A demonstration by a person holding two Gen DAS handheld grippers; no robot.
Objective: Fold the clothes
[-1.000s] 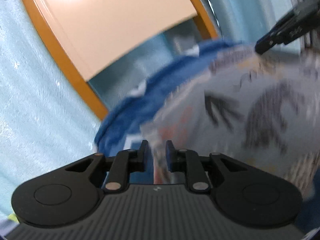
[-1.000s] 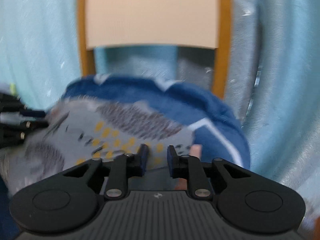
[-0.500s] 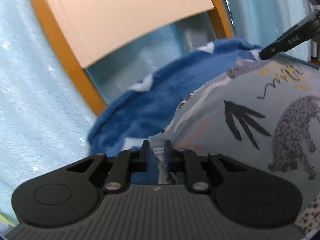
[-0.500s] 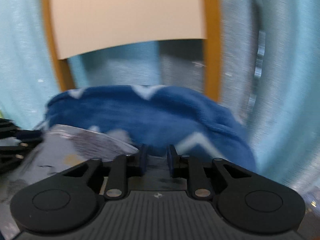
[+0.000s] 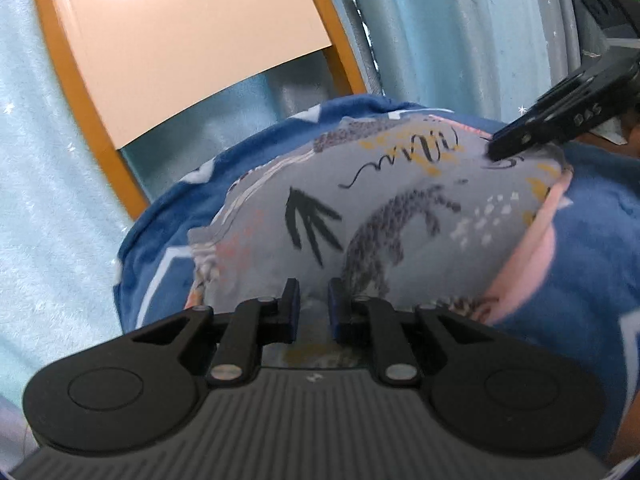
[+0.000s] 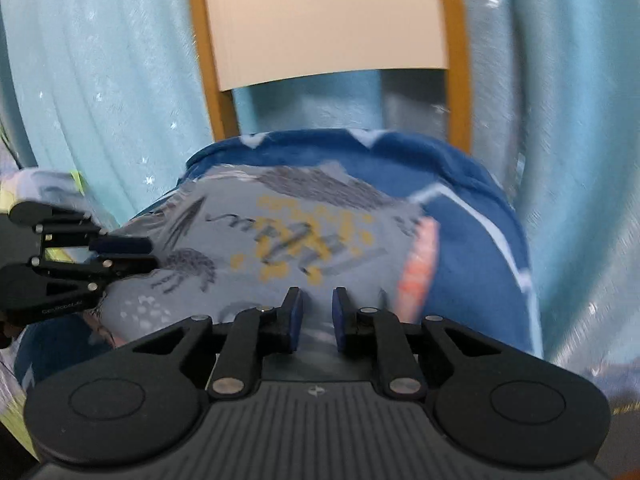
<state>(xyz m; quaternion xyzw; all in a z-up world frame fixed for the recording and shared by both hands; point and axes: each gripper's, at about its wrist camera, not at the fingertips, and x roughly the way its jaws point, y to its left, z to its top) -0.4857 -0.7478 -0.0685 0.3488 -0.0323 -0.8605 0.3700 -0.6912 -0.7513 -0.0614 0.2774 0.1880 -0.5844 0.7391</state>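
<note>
The chair (image 5: 172, 40), with its pale backrest panel and orange frame, stands against light-blue curtains (image 6: 100, 80); its seat is covered by a blue blanket with white zigzag lines (image 5: 580, 248). On that blanket lies the task's thing, a grey printed garment with leopard, arrow and squiggle motifs and a pink lining (image 5: 400, 208). Compared with the views of half a second and one second earlier, the garment has come down from the air: it was then held up and blurred before the backrest, and it now spreads flat across the seat, its pink edge turned out on the right-hand side in both views.

The left claw (image 5: 313, 304) holds the near edge of the garment, with cloth running between its blue pads (image 5: 294, 300), which stand narrowly apart; in the right wrist view its fingertips (image 6: 128, 256) pinch the left border of the cloth. The right claw (image 6: 317, 312) likewise has garment fabric passing between its closely set pads, and from the left wrist view its tip (image 5: 504, 148) presses on the far right corner.

Judged from this arrangement, a layer has just been laid over, so one fold appears complete or nearly so. The next step probably calls for releasing the edges and smoothing, or taking a fresh grip for a further fold.
</note>
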